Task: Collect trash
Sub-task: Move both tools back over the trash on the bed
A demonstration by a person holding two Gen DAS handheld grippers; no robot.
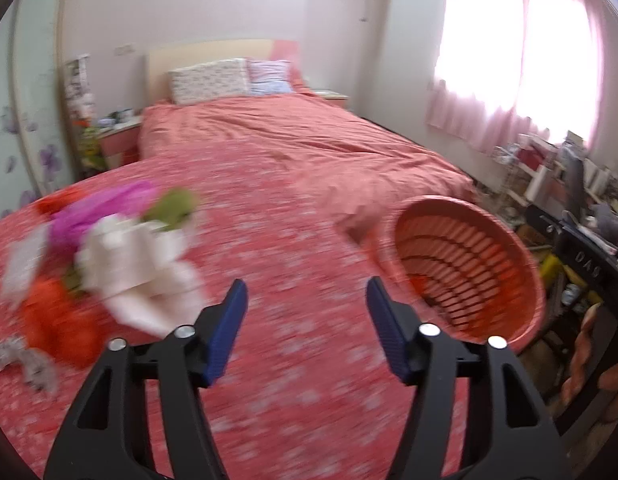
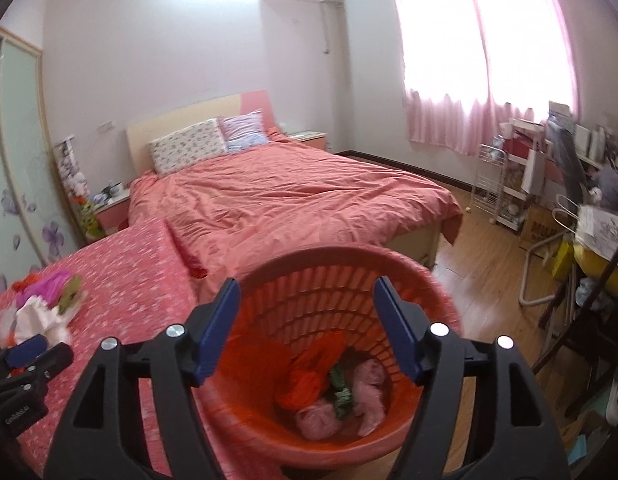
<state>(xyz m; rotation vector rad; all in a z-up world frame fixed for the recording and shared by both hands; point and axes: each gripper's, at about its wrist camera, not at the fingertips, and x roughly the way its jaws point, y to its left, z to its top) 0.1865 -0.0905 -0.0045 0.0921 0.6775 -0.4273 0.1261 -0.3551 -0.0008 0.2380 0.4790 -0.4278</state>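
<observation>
A pile of crumpled trash (image 1: 109, 256), white, purple, green and orange, lies on the red flowered cloth (image 1: 269, 240); it also shows in the right wrist view (image 2: 49, 304). My left gripper (image 1: 305, 300) is open and empty, just right of the pile. An orange slatted basket (image 1: 469, 268) stands to its right. My right gripper (image 2: 307, 300) is open and empty, right above the basket (image 2: 269, 420). Orange, pink and green scraps (image 2: 333, 392) lie inside it. The left gripper (image 2: 29, 356) shows at the lower left of the right wrist view.
A bed with a pink cover (image 2: 293, 200) lies beyond the flowered cloth. Wood floor (image 2: 489, 256), a white rack (image 2: 505, 192) and a cluttered desk (image 2: 589, 240) are on the right. A nightstand (image 1: 117, 140) and wardrobe (image 2: 17, 180) are on the left.
</observation>
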